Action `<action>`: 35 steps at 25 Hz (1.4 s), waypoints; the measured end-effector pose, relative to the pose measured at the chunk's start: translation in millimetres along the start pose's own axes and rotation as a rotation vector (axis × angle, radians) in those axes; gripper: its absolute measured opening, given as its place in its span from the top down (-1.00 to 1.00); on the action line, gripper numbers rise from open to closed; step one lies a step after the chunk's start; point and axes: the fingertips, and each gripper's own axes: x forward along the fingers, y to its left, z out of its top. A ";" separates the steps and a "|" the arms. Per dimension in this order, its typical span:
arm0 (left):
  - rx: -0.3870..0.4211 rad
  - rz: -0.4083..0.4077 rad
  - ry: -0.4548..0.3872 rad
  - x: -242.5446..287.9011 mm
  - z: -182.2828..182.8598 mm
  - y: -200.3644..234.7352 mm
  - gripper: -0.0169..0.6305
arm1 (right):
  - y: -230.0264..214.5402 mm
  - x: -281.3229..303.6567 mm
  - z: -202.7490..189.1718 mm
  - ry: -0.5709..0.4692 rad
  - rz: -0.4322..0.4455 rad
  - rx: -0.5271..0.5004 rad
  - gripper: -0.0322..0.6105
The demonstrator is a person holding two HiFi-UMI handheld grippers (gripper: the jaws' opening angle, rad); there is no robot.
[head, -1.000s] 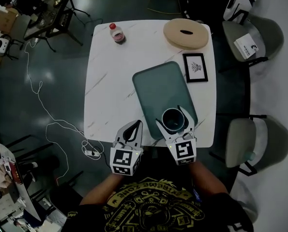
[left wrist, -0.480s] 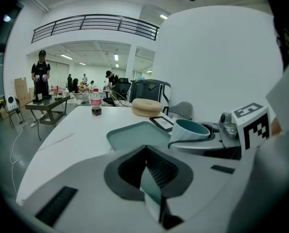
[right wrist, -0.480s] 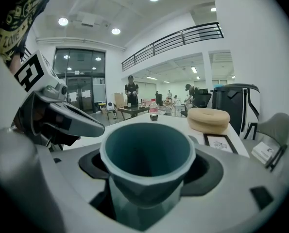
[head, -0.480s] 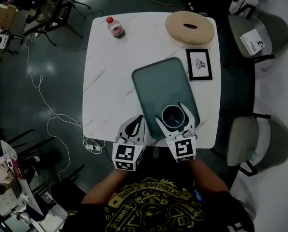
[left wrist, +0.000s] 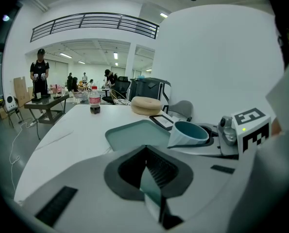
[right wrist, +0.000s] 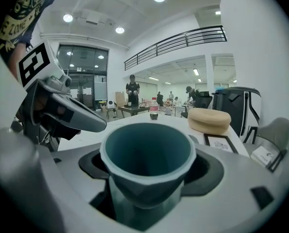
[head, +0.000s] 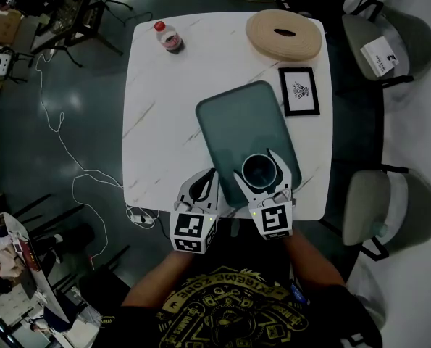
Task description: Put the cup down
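First, cable [head: 61, 140]: a pale cord trails over the dark floor at the left of the frame, down to a plug block near the table's lower left corner.
Table [head: 164, 122]: white, square, veined like marble, in the middle of the frame.
Bottle [head: 166, 37]: upright with a red cap, at the table's upper left corner.
Left gripper [head: 210, 174]: at the table's lower edge, just left of the tray; its fingers are closed together with nothing between them.
Tray [head: 244, 125]: grey-green with rounded corners, lying slightly askew right of the table's centre.
Cup [head: 258, 171]: dark teal, upright, mouth open to the ceiling, over the lower end of the tray; no view shows whether its base touches the tray.
Right gripper [head: 260, 164]: at the lower right of the table, its fingers clamped on the cup's two sides.
Ring [head: 284, 35]: a flat, round, tan piece with a slot in its middle, at the table's upper right corner.
Frame [head: 299, 90]: black-edged with a small dark drawing, flat on the table between the ring and the tray's right side.
Chairs [head: 378, 209]: pale grey, at the right of the frame.
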 end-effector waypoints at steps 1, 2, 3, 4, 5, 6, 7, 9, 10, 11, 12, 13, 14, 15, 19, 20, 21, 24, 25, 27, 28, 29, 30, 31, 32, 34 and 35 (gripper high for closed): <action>0.000 -0.001 0.001 -0.1 -0.6 -0.2 0.91 | -0.6 -0.2 -2.1 0.000 -0.006 0.004 -0.28; 0.001 -0.003 0.000 -0.2 -1.0 -0.3 0.91 | -0.8 -0.3 -2.9 0.000 -0.008 0.003 -0.29; 0.004 -0.004 -0.002 -0.2 -0.8 -0.5 0.91 | -0.8 -0.2 -3.3 -0.001 -0.009 0.001 -0.29; 0.008 -0.006 -0.005 -0.2 -0.1 -0.8 0.91 | -1.0 0.1 -4.2 -0.005 -0.012 0.001 -0.29; 0.012 -0.008 -0.009 -0.5 0.8 -1.2 0.91 | -1.1 0.3 -5.6 -0.007 -0.017 0.001 -0.29; 0.014 -0.009 -0.009 -1.0 0.7 -1.5 0.91 | -0.7 0.4 -7.2 -0.006 -0.018 -0.003 -0.29; 0.012 -0.010 -0.007 -1.8 -0.4 -1.6 0.91 | 0.2 0.1 -8.5 -0.002 -0.016 -0.008 -0.29; 0.009 -0.011 -0.003 -3.8 -2.4 -1.7 0.91 | 2.5 -1.7 -10.4 0.000 -0.011 -0.015 -0.29; 0.011 -0.011 -0.005 -4.6 -1.9 -1.5 0.91 | 2.9 -2.3 -11.9 -0.001 -0.014 -0.016 -0.29; 0.014 -0.012 -0.008 -5.2 -1.3 -1.2 0.91 | 2.5 -2.5 -12.7 -0.002 -0.019 -0.019 -0.29; 0.014 -0.013 -0.008 -5.7 -1.7 -1.0 0.91 | 1.9 -2.8 -12.6 -0.002 -0.025 -0.022 -0.29; 0.011 -0.013 -0.006 -6.1 -3.4 -1.0 0.91 | 1.4 -3.2 -12.4 -0.002 -0.028 -0.022 -0.29; 0.007 -0.015 -0.003 -6.4 -5.0 -1.2 0.91 | 1.2 -3.9 -12.5 -0.001 -0.030 -0.019 -0.30; 0.005 -0.017 -0.002 -6.6 -5.9 -1.8 0.91 | 1.5 -4.6 -13.3 0.001 -0.029 -0.014 -0.31; 0.010 -0.027 -0.016 -7.5 -2.5 -4.8 0.91 | 6.1 -5.8 -17.2 0.006 -0.005 0.012 -0.38; 0.010 -0.030 -0.021 -7.9 -1.1 -5.3 0.91 | 6.8 -5.4 -16.8 0.007 -0.004 0.015 -0.40; 0.009 -0.034 -0.024 -8.6 -0.3 -5.8 0.91 | 7.1 -5.5 -16.2 0.008 -0.007 0.016 -0.41; 0.005 -0.044 -0.041 -12.9 3.8 -6.5 0.91 | 5.8 -9.2 -12.8 0.007 -0.033 0.019 -0.41; 0.005 -0.046 -0.051 -14.9 6.1 -6.3 0.91 | 4.9 -11.5 -10.9 0.005 -0.044 0.021 -0.41; 0.004 -0.050 -0.070 -19.7 10.5 -6.4 0.91 | 3.1 -18.9 -5.4 -0.002 -0.067 0.022 -0.41; 0.004 -0.054 -0.079 -22.4 12.5 -6.8 0.91 | 2.3 -24.1 -1.0 -0.007 -0.079 0.021 -0.41; 0.003 -0.059 -0.089 -25.5 14.8 -7.4 0.91 | 1.8 -29.8 4.7 -0.014 -0.091 0.018 -0.41; 0.002 -0.064 -0.100 -28.8 17.2 -7.8 0.91 | 1.6 -35.6 10.7 -0.022 -0.105 0.018 -0.41; 0.001 -0.068 -0.112 -32.5 19.7 -8.0 0.91 | 2.0 -41.2 16.2 -0.032 -0.119 0.022 -0.41; -0.001 -0.072 -0.123 -36.6 22.1 -7.9 0.91 | 3.4 -46.8 21.8 -0.043 -0.133 0.029 -0.41; -0.004 -0.081 -0.145 -46.4 26.4 -7.4 0.91 | 9.8 -58.4 34.8 -0.065 -0.157 0.041 -0.41; -0.004 -0.086 -0.155 -51.5 28.2 -7.5 0.91 | 13.7 -64.7 41.5 -0.074 -0.170 0.048 -0.41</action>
